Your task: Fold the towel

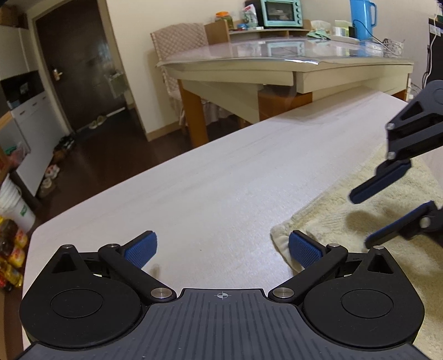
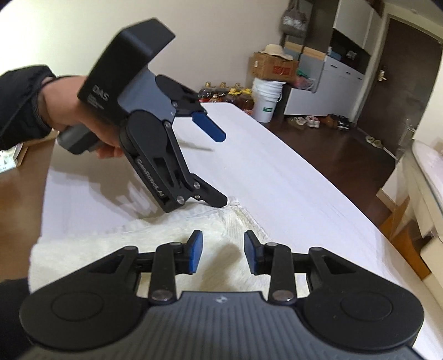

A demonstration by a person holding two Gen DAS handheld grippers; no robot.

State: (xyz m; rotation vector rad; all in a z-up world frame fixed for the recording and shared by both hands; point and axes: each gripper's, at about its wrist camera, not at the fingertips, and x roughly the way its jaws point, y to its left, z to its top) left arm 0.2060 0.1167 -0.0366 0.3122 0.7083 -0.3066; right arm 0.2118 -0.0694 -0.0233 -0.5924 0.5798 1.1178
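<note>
Cream towel (image 1: pixel 346 221) flat on desk (image 1: pixel 221 180); left tool (image 1: pixel 223 250) wide open, right tool (image 2: pixel 223 256) part-open, both empty.

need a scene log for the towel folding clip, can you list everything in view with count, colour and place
towel: one, cream, flat on the white table, near its corner
white table: one, work surface under both grippers
dining table: one, beige with a clear cover, behind the white table
toaster oven: one, mint green, far side of the dining table
jug: one, blue, on the dining table to the right
chair: one, patterned cover, at the dining table's left end
bucket: one, white, on the floor beyond the table
door: one, dark brown, back wall
left gripper: black, blue pads, open
right gripper: black, blue pads, open over the towel
hand: one, dark sleeve, holding the left gripper
</note>
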